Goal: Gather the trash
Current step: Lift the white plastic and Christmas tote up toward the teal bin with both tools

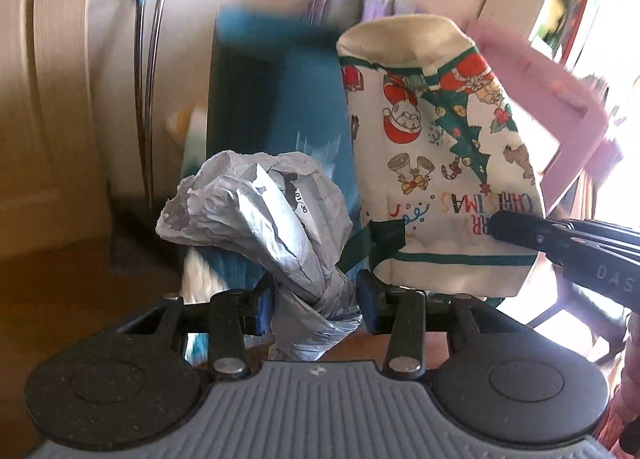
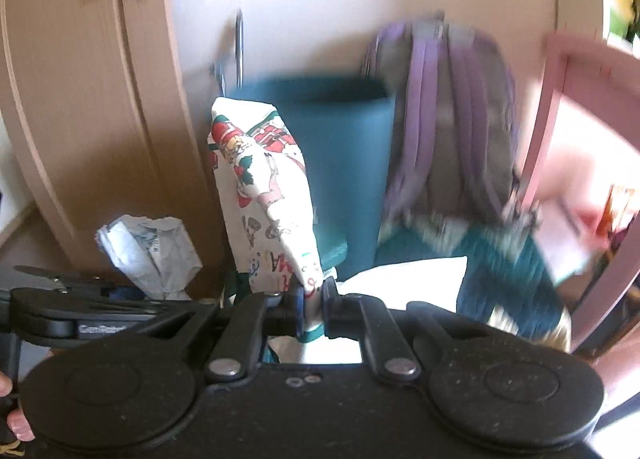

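Since both loads are light & soft, your left claw [image 1: 316,307] pinches crumpled paper [image 1: 256,211] at its twisted neck; right claw [image 2: 312,305] grips cloth bag [image 2: 264,195] by its hem, w/ fabric likely to slip.

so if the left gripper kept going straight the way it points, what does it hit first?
Probably the teal chair straight ahead. The left gripper is shut on crumpled grey paper, which would reach it first. Depth is unclear, and the Christmas bag hangs just right of that line.
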A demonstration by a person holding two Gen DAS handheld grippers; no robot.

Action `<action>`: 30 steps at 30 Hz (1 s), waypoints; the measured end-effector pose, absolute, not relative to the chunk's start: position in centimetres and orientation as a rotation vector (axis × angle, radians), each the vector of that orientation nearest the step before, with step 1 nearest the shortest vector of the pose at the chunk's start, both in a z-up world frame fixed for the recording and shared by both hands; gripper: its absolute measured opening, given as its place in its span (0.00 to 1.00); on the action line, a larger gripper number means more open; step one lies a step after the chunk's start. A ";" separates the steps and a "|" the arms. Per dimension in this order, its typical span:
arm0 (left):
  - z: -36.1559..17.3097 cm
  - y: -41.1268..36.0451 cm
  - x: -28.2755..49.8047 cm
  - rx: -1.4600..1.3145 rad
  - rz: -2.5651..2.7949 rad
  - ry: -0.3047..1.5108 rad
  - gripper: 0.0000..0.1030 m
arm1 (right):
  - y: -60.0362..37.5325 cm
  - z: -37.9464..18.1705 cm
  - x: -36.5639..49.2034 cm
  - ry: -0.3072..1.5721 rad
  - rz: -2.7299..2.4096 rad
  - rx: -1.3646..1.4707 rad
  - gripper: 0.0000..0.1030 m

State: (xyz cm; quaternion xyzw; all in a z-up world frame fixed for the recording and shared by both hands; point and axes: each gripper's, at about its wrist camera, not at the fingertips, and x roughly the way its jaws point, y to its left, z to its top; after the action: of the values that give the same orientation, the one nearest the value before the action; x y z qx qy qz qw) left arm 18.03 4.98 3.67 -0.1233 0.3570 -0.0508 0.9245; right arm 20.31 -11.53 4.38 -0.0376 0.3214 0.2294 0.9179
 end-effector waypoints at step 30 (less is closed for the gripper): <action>15.1 8.1 34.4 -0.186 -0.054 0.529 0.40 | -5.8 12.5 39.7 0.497 0.426 0.006 0.07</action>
State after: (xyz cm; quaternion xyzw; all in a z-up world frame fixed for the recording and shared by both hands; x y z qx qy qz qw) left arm 34.40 8.06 15.06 -0.0917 0.2611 -0.0267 0.9606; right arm 39.66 -5.82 12.46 0.0031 0.2441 0.2092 0.9469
